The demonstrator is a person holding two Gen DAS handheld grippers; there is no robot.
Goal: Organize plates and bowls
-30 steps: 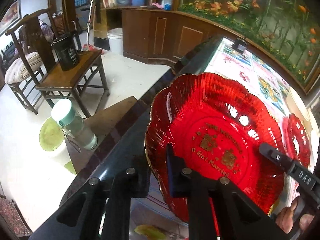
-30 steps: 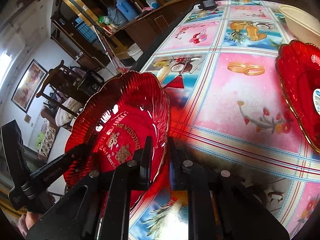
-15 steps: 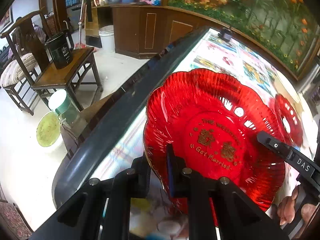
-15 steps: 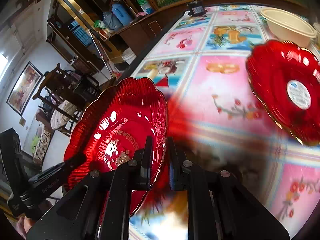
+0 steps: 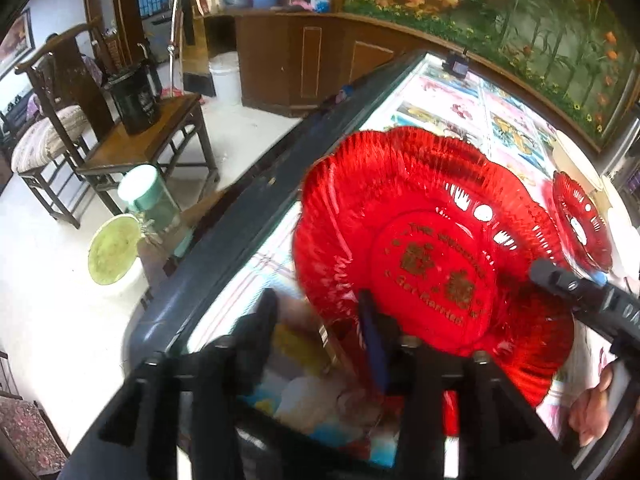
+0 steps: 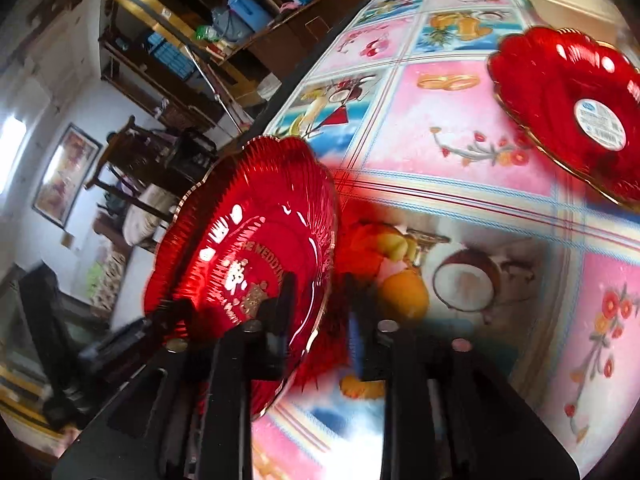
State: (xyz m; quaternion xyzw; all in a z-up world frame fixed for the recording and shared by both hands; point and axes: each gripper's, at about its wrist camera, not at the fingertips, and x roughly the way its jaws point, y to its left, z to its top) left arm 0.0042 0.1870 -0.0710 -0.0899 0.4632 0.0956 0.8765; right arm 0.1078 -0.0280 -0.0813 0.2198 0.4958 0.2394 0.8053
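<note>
Change: both your grippers, clamped on the plate's [image 5: 432, 240] rim a second ago, are opening, rim between fingers | left gripper [image 5: 316, 320], right gripper [image 6: 318, 300] spread | plate tilted at table [image 6: 460, 168] edge | judged: being released, second plate [image 6: 568, 112] well apart.

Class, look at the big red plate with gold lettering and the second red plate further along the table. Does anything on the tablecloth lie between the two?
Nothing visible does. Between the lettered red plate and the second red plate only bare printed tablecloth shows. A cream bowl sits beyond the second plate, not between them.
</note>
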